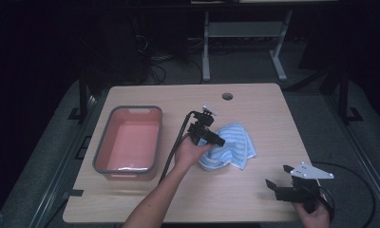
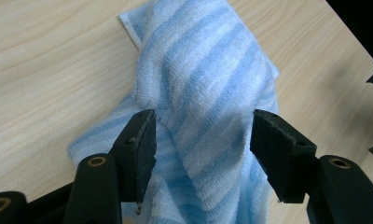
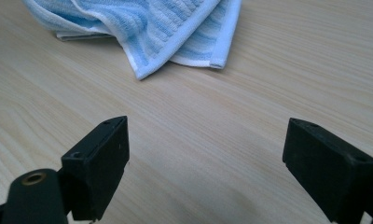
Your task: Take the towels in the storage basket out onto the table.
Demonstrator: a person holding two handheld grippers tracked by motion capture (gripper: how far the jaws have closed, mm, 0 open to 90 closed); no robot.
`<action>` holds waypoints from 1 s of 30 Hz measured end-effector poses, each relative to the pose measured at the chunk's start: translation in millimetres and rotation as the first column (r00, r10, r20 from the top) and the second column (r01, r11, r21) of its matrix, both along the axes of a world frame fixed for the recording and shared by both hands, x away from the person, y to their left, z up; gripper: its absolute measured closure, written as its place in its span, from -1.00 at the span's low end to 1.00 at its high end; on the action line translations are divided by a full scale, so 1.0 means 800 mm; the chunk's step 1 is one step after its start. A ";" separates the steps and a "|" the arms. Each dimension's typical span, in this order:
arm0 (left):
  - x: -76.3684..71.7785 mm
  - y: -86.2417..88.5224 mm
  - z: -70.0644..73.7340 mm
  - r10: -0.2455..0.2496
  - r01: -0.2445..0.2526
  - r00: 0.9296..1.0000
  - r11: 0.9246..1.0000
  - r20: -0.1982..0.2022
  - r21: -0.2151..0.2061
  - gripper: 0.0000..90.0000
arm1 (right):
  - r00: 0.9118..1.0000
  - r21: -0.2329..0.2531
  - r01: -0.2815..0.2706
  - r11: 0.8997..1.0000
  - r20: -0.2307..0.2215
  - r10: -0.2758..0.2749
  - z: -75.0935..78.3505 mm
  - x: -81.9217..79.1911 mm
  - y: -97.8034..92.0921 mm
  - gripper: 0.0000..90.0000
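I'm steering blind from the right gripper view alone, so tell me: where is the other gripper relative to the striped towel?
Observer: The left gripper is right at the blue striped towel, jaws open on either side of a raised fold.
Operator: Has it clamped yet?
Observer: No, in the left gripper view the pads stand apart with cloth between them.
Operator: Anything else on the table?
Observer: A grey-rimmed pink tub sits left of the towel, apart from it.
Operator: And mine?
Observer: The right gripper is open near the table's front right corner.
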State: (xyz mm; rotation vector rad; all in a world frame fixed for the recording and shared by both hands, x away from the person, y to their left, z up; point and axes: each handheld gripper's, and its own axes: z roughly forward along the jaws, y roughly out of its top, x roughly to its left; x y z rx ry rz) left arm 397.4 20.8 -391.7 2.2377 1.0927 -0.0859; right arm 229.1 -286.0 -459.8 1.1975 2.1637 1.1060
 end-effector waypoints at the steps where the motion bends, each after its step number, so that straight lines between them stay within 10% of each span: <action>1: 0.000 0.002 0.001 -0.011 0.011 1.000 1.000 0.004 0.005 -0.14 | 1.000 0.001 0.004 1.000 -0.001 -0.004 0.000 0.000 -0.001 -0.69; 30: -0.026 0.044 0.026 -0.023 0.024 0.998 1.000 0.065 -0.014 -0.29 | 1.000 -0.005 0.007 1.000 0.001 -0.007 0.000 0.001 -0.002 -0.69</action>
